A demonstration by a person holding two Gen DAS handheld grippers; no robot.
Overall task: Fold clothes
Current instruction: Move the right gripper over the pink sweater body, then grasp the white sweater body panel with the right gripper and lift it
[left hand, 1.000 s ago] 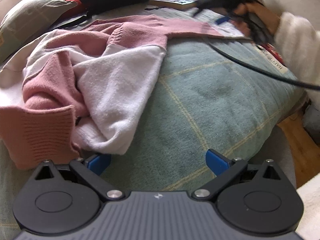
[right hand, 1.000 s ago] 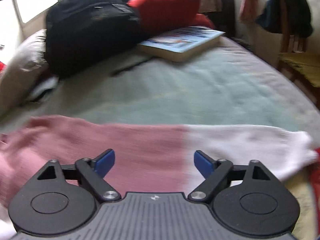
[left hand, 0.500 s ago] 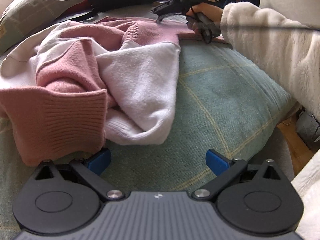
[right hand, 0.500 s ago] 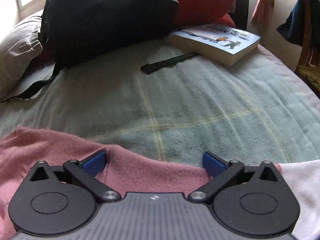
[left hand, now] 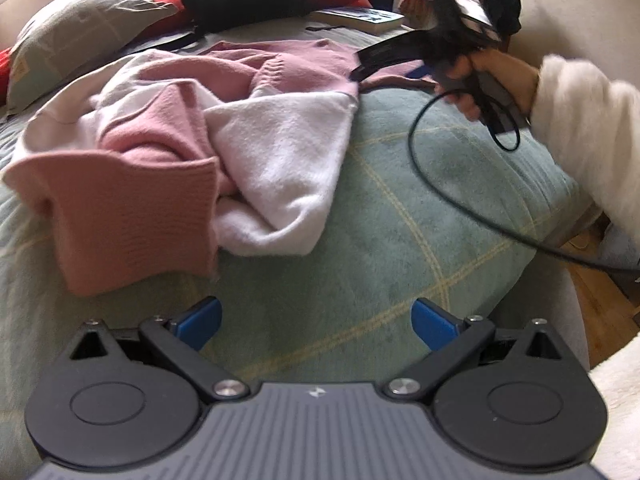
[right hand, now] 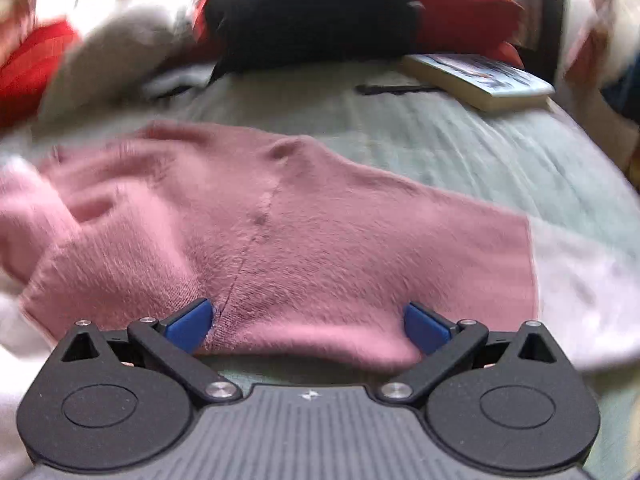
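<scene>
A pink and white knitted sweater lies crumpled on a green checked bedspread. Its ribbed pink hem and a white fold face my left gripper, which hovers open just short of them over bare bedspread. In the left wrist view my right gripper is held by a hand at the sweater's far right edge. In the right wrist view my right gripper stands open with the pink sweater edge between its blue pads; the white sleeve part lies to the right.
A black backpack, red cushions, a grey pillow and a book lie at the bed's far end. A black cable trails from the right gripper. The bed's right edge drops to a wooden floor.
My right gripper has drawn back and lifted, so more of the pink sweater now shows ahead of it. The left gripper has backed away slightly from the hem. Both stay open.
</scene>
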